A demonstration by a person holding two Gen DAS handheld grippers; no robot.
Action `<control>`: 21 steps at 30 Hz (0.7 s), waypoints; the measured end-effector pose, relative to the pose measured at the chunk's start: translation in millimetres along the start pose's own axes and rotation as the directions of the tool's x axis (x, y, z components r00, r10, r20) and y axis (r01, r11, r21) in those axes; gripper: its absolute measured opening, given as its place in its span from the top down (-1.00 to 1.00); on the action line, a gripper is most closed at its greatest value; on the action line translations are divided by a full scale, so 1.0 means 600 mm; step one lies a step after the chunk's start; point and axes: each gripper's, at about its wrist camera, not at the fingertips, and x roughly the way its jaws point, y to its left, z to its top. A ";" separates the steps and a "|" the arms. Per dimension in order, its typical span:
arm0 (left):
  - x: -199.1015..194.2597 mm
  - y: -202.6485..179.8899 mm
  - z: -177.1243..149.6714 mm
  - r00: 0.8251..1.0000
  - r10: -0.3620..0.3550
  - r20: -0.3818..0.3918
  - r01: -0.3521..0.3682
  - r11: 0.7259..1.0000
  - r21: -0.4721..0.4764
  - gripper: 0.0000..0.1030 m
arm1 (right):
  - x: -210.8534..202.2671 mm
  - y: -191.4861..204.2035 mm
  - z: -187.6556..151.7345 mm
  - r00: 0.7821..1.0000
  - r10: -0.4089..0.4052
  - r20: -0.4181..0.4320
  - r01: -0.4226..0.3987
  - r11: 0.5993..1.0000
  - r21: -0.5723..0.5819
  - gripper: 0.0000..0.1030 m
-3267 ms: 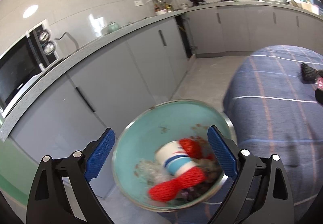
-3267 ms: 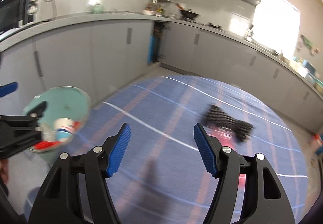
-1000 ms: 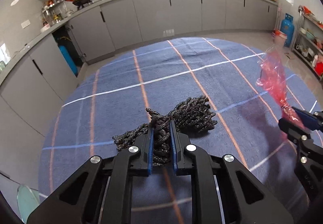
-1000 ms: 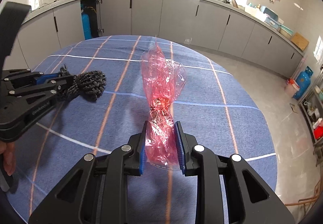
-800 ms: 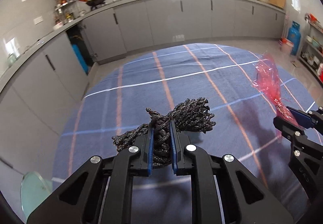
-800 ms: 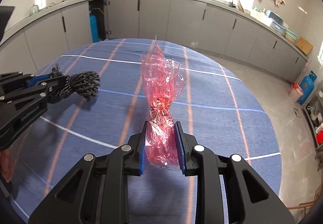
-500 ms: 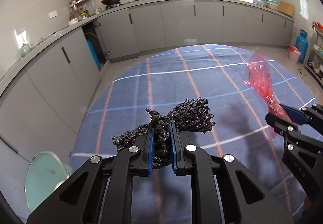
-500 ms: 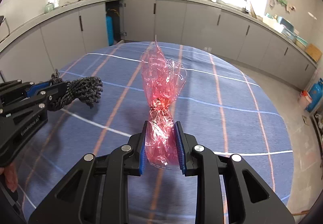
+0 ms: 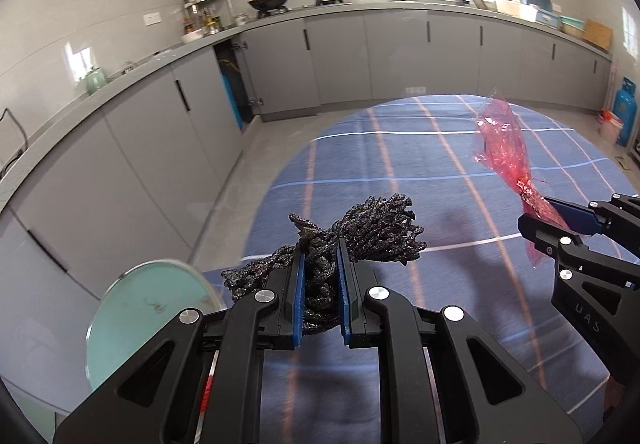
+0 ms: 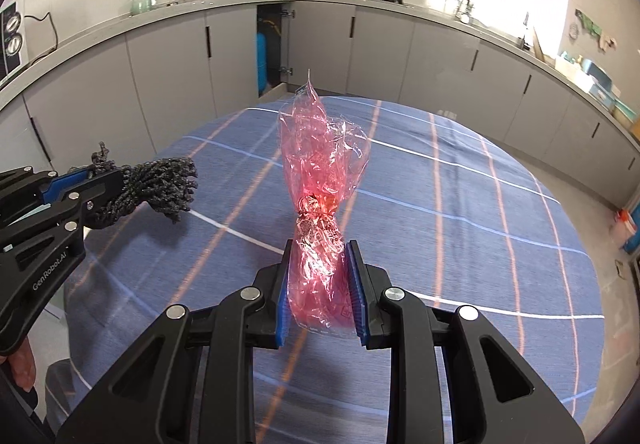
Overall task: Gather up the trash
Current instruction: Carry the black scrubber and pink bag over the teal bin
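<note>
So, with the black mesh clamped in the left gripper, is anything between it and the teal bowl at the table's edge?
Nothing visible: the black mesh, clamped in the left gripper, has open air toward the teal bowl.

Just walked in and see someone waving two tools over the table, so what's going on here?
A person is clearing trash with hand-held tongs. The left tongs are shut on a black mesh bundle; the right tongs are shut on a red wrapper. Both are lifted above the blue tablecloth. A teal bowl sits at the table's edge.
</note>
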 end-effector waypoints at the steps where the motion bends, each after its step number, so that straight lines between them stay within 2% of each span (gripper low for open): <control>1: -0.002 0.009 -0.005 1.000 0.008 -0.001 -0.008 1.000 -0.004 0.71 | 0.000 0.008 0.001 1.000 0.006 0.002 -0.005 1.000 -0.006 0.52; 9: -0.009 0.065 -0.028 0.995 0.096 -0.015 -0.097 0.995 -0.038 0.71 | 0.001 0.062 0.010 0.999 0.042 0.010 -0.041 0.998 -0.051 0.52; 21: -0.012 0.153 -0.060 0.985 0.164 -0.054 -0.169 0.980 -0.109 0.71 | 0.009 0.137 0.025 0.995 0.100 0.013 -0.098 0.988 -0.117 0.52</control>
